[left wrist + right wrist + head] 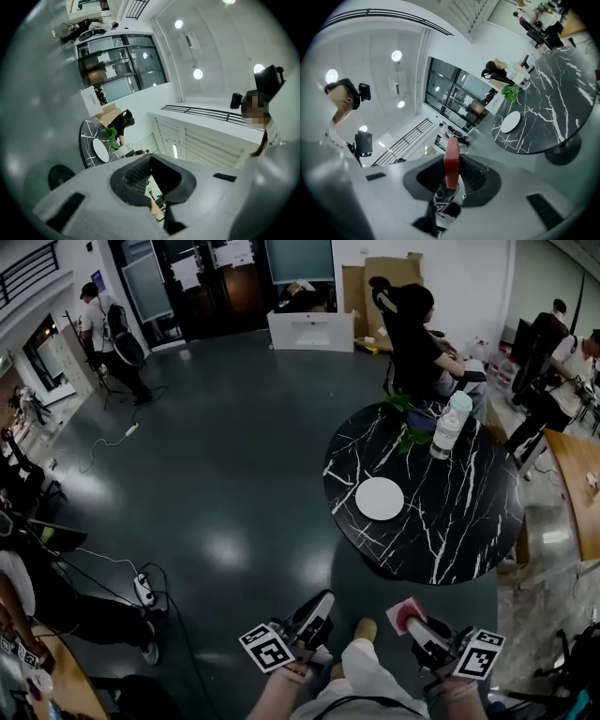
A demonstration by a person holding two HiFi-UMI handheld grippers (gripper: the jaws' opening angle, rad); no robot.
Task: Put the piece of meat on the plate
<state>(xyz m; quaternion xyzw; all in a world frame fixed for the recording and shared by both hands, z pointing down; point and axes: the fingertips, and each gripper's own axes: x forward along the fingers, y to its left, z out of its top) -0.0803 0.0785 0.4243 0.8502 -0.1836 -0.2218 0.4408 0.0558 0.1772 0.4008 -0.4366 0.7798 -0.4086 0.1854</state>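
A white plate (380, 498) lies empty on the round black marble table (450, 531), well ahead of both grippers. At the bottom of the head view, my right gripper (412, 622) is shut on a flat red piece of meat (405, 615), held over the dark floor short of the table. In the right gripper view the meat (451, 161) stands on edge between the pads, with the plate (510, 122) far off. My left gripper (314, 615) is beside it, shut and empty. Its own view shows the plate (100, 150) small and distant.
A green plant (408, 423) and a pale bottle (450, 423) stand at the table's far side, where a person (412, 334) sits. A wooden table (572, 484) is to the right. A power strip with cables (142, 589) lies on the floor at the left.
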